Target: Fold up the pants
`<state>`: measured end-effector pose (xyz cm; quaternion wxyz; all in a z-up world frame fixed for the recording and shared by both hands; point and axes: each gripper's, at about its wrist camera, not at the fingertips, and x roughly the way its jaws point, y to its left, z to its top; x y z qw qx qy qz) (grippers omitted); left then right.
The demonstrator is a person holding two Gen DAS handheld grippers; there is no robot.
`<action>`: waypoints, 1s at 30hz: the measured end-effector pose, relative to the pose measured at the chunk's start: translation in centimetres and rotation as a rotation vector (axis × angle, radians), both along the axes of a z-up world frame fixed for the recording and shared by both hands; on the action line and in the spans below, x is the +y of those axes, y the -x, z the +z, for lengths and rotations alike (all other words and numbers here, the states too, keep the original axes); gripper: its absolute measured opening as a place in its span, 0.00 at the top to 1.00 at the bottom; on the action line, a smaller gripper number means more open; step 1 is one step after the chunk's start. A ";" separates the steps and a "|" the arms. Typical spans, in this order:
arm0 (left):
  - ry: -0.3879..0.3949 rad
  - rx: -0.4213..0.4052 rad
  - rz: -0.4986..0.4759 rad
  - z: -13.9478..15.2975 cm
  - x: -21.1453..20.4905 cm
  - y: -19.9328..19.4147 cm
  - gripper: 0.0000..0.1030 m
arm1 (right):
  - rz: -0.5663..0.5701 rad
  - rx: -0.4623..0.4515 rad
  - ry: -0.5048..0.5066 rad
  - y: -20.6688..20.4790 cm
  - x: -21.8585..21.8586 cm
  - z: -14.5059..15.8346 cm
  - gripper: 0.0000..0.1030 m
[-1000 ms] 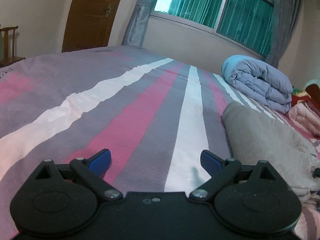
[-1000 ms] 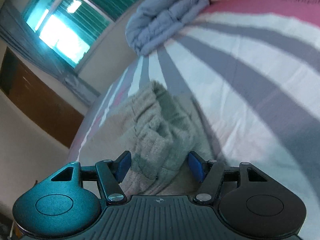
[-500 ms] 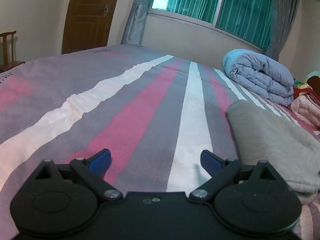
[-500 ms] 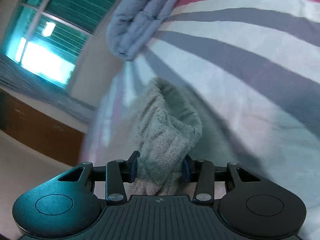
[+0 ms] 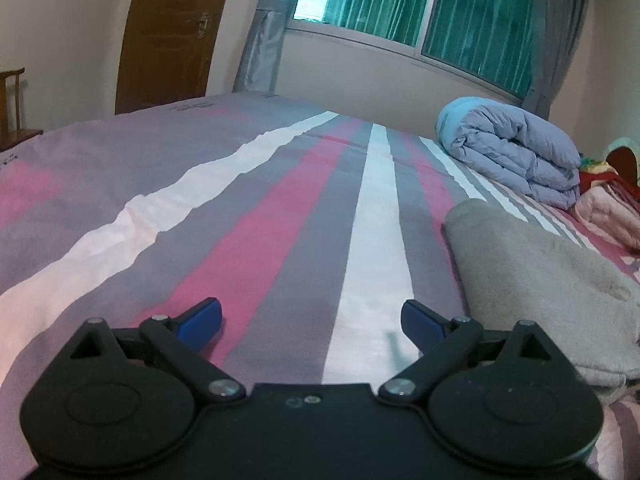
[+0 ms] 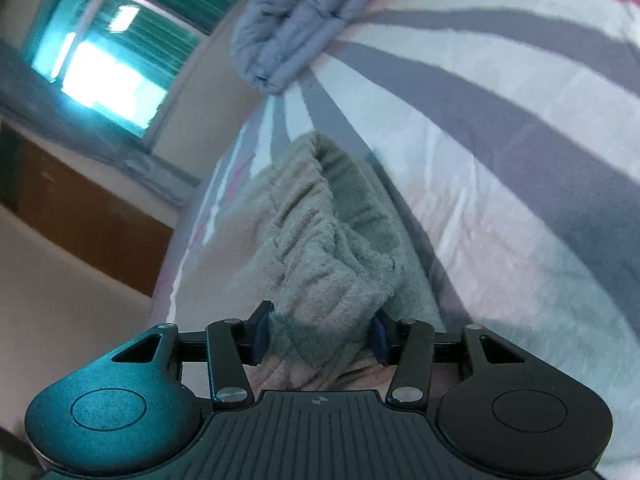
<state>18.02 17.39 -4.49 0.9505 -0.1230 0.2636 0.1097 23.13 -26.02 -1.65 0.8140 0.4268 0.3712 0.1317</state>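
Grey fuzzy pants (image 6: 320, 248) lie on the striped bed (image 5: 280, 216), and a bunched end of them sits between the 2 blue pads of the right gripper (image 6: 320, 338). Its fingers (image 6: 262, 338) are narrow, and both pads touch the cloth, though they are easing open a little. The ribbed, gathered part runs away from this gripper, up the bed toward the folded blue quilt (image 6: 304, 20).

The left gripper (image 5: 312, 318) has its fingers (image 5: 200, 318) wide apart with nothing between them, low over a pink and a white stripe. In its view the pants (image 5: 540, 280) lie just off to its right side, with their long way pointing toward the window (image 5: 420, 8). So the right hand is much nearer the pants, and I think the left one must go sideways to reach them.

The bed cover is soft, with pink, grey and white stripes and a few wrinkles. Behind it are a brown wooden door (image 5: 172, 32), grey curtains (image 5: 260, 28) and a pale wall.
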 end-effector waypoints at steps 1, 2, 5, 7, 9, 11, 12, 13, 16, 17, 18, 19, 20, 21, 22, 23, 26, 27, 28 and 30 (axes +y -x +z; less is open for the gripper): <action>0.001 -0.001 -0.003 0.0 -0.1 0.0 0.13 | 0.018 -0.010 0.033 0.0 0.2 0.1 0.58; 0.005 -0.004 -0.007 0.1 -0.2 0.0 0.13 | 0.030 -0.001 0.061 -0.1 0.5 -0.1 0.58; 0.017 -0.035 -0.011 0.7 -0.2 0.3 0.13 | 0.020 0.018 0.037 -0.3 0.2 0.0 0.56; 0.028 -0.048 -0.026 1.3 -0.2 0.3 0.13 | 0.007 -0.003 0.061 0.2 -0.3 0.9 0.46; 0.013 -0.068 -0.066 1.8 -0.8 0.0 0.13 | -0.011 -0.049 0.139 1.2 -0.7 2.1 0.43; -0.027 -0.077 -0.110 2.0 -1.8 -0.7 0.13 | -0.062 -0.092 0.246 1.9 -1.1 3.3 0.43; -0.039 -0.079 -0.129 2.0 -2.4 -1.0 0.13 | -0.081 -0.112 0.287 2.0 -1.3 3.9 0.44; -0.042 -0.078 -0.142 1.9 -2.9 -1.3 0.13 | -0.091 -0.143 0.296 2.0 -1.5 4.4 0.43; -0.052 -0.063 -0.165 1.6 -3.9 -1.8 0.13 | -0.043 -0.179 0.273 1.1 -1.4 4.8 0.43; -0.059 -0.064 -0.160 1.6 -4.0 -1.8 0.13 | -0.027 -0.151 0.255 0.3 -1.5 4.4 0.43; -0.061 -0.067 -0.151 1.6 -3.9 -1.7 0.13 | -0.023 -0.123 0.235 -0.1 -1.6 3.9 0.43; -0.058 -0.070 -0.138 1.7 -3.7 -1.7 0.13 | -0.028 -0.088 0.198 -0.4 -2.0 3.3 0.43; -0.054 -0.073 -0.125 1.7 -3.5 -1.5 0.13 | -0.036 -0.065 0.149 -0.3 -2.4 2.7 0.43; -0.049 -0.073 -0.112 1.6 -3.3 -1.5 0.13 | -0.043 -0.049 0.101 0.0 -2.9 2.3 0.43; -0.043 -0.073 -0.102 1.6 -3.0 -1.5 0.13 | -0.044 -0.034 0.059 0.5 -3.3 1.8 0.44; -0.038 -0.067 -0.094 1.5 -2.8 -1.5 0.13 | -0.041 -0.021 0.018 1.0 -3.4 1.3 0.43; -0.036 -0.040 -0.084 1.3 -2.5 -1.6 0.13 | -0.018 0.031 -0.072 1.3 -3.7 -0.1 0.44; -0.039 -0.032 -0.084 1.2 -2.5 -1.6 0.13 | -0.013 0.040 -0.095 1.0 -3.9 -0.6 0.44; -0.047 -0.031 -0.084 1.2 -2.6 -1.6 0.13 | -0.014 0.037 -0.107 0.7 -3.8 -1.0 0.44; -0.057 -0.027 -0.082 1.2 -2.5 -1.4 0.13 | -0.018 0.013 -0.096 0.0 -3.7 -0.6 0.59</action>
